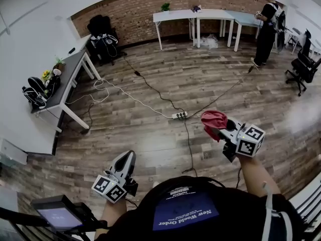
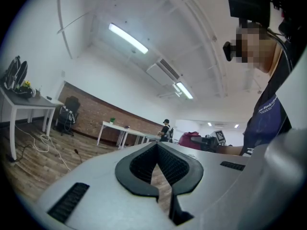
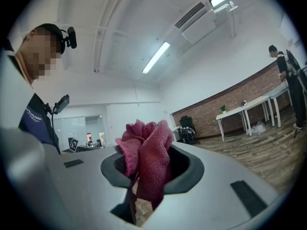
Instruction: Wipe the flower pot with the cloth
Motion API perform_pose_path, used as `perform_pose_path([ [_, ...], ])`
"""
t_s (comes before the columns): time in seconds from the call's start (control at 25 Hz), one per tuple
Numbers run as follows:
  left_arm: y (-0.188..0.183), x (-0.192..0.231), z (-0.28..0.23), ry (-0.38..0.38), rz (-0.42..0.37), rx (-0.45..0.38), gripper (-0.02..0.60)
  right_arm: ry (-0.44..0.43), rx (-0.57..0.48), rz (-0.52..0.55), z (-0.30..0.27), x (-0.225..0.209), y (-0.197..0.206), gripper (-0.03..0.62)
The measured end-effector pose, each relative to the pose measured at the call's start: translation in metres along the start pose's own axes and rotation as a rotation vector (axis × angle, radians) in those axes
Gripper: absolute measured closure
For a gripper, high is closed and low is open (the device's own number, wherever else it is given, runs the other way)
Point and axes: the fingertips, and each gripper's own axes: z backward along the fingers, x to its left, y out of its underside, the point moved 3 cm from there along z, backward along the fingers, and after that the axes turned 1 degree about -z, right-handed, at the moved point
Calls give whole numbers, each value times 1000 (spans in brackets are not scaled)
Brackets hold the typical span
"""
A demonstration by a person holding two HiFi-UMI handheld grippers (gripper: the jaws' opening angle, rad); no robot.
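My right gripper [image 1: 221,126] is held up at chest height over the wooden floor and is shut on a crumpled red cloth [image 1: 213,120]. In the right gripper view the cloth [image 3: 146,150] bunches out from between the jaws and hides the fingertips. My left gripper [image 1: 129,157] is lower and to the left, shut with nothing in it; in the left gripper view its black pads [image 2: 178,166] nearly meet. A small potted green plant [image 1: 165,6] stands on the far white table [image 1: 176,16]. Another small pot [image 1: 58,65] sits on the grey table at left.
A power strip [image 1: 179,115] and long cables lie on the floor ahead. The grey table [image 1: 67,79] at left carries bags and yellow flowers [image 1: 45,75]. A person [image 1: 266,26] stands at the back right near office chairs [image 1: 303,64]. A small screen [image 1: 59,216] is at lower left.
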Motion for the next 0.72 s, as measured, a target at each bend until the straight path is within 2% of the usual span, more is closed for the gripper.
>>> perform_pose_path([
  [0.12,-9,60,4,26,7,3,581,30,-16,18,-55,7,-2,491],
  [0.32,-57,168,8,66,-28,23,580,81,-41,31,-157,19,-22,491],
  [0.56,-50,232,23,80,-20,7,580,97,-35,28,-207,32,5,491],
  [0.72,-54,280,4,72,25,24,580,113,2,17,-254,10,-3,491],
])
